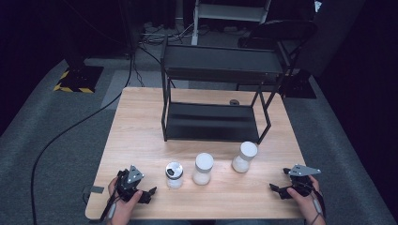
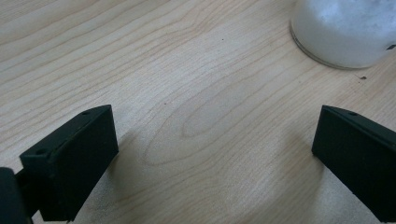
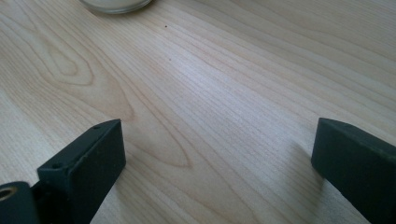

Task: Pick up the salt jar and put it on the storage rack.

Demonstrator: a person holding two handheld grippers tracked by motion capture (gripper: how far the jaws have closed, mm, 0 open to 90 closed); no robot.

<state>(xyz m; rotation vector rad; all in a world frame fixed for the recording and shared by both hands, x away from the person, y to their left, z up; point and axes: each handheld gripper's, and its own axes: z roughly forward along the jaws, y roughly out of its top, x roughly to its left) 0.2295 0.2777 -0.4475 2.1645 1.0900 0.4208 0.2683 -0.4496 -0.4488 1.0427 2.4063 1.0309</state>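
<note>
High view is showing the wooden table (image 1: 141, 122) with a black two-tier rack (image 1: 218, 93) standing at its far half; both shelves are sitting bare. Three jars are lining up in a row in front of the rack, all upright, none touching. Progress judgement: nothing is being moved yet, so if the job is loading the rack, it's all still to do.

Left gripper (image 1: 141, 187) is resting at the near left edge, jaws standing wide apart with only bare wood between them. Nearest thing to it is the metal-lid jar (image 1: 174, 174), sitting just beside it to the right and not touching. Left gripper view is catching that jar's base (image 2: 343, 32) at top right, ahead of and off to the side of the jaws (image 2: 215, 163), not between them.

Right gripper (image 1: 284, 185) is sitting at the near right edge, jaws also spread wide, gripping nothing. Right gripper view is showing a jar base rim (image 3: 114, 4) at the top edge, well ahead of the jaws.

Jar looks: all three are clear glass filled with white powder or granules. The middle jar (image 1: 203, 168) and the right jar (image 1: 245, 156) are wearing white caps; the left one is wearing a shiny silver lid with a dark patch on it. The right jar is standing closest to the rack's front leg.
</note>
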